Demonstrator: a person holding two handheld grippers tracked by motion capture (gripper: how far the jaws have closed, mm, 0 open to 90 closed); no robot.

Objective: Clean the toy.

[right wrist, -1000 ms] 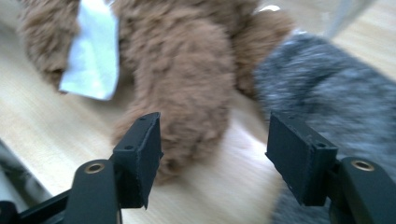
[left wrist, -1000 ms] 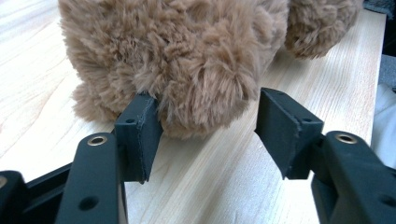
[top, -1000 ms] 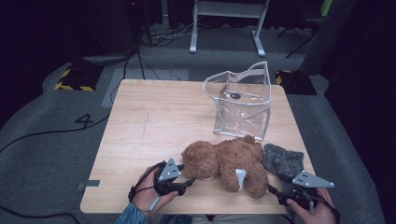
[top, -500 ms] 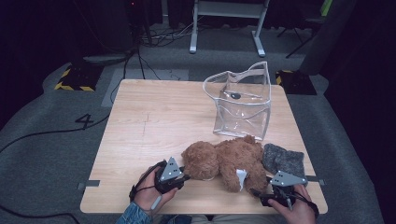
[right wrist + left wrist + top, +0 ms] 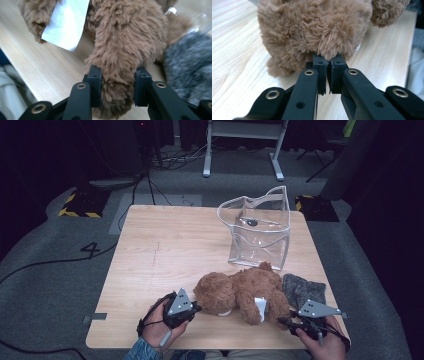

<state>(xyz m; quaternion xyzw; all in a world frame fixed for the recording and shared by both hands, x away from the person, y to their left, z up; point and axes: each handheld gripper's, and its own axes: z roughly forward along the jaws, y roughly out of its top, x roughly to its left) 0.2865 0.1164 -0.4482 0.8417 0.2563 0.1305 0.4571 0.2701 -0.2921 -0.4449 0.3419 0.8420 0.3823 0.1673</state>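
Left gripper (image 5: 327,65) view shows jaws just closed, pinching the bear's (image 5: 240,291) fur; right gripper (image 5: 117,82) has been closing, clasping its near leg.

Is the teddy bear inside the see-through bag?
No, the teddy bear lies on the table in front of the clear bag.

Clear plastic bag (image 5: 260,232) upright at table's (image 5: 175,255) far side; grey fuzzy cloth (image 5: 302,290) near front-right corner.
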